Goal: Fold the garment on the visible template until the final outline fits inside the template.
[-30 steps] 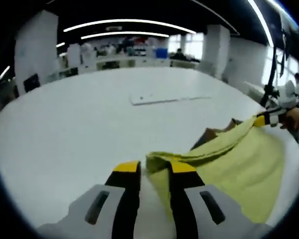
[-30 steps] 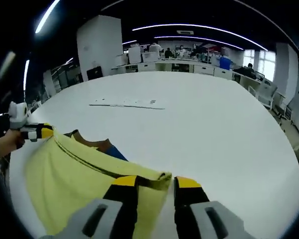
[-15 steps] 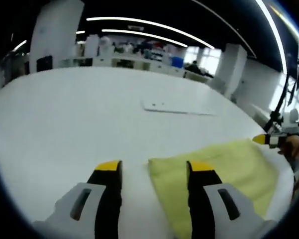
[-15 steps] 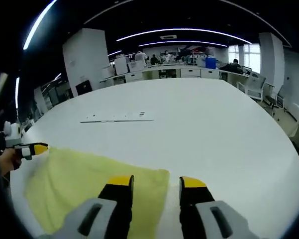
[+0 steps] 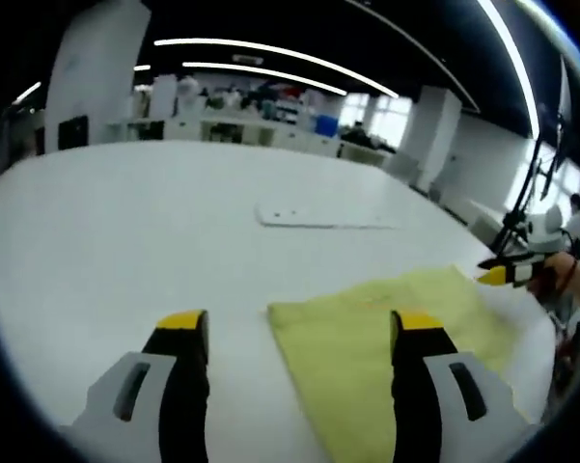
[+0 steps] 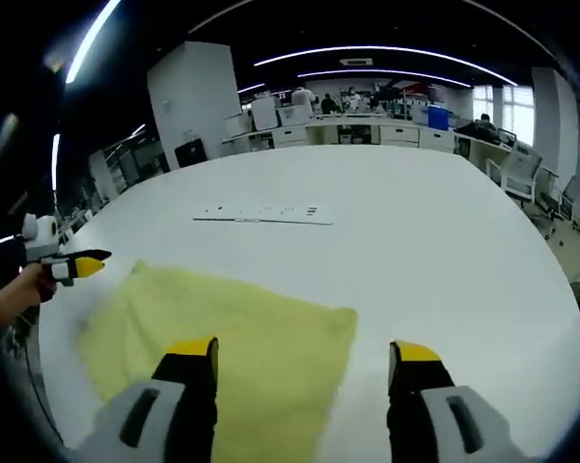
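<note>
I'm working in a big open-plan office. Long curved ceiling light strips run overhead. Desks with seated people line the far side at twelve o'clock, past my white table.

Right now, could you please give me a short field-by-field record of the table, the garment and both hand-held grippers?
surface: white table
garment: yellow-green garment, lying flat on the table
left hand-held gripper: open, jaws wide apart, one corner of the garment between them
right hand-held gripper: open, above the garment's edge
other item: flat white strip farther along the table
</note>
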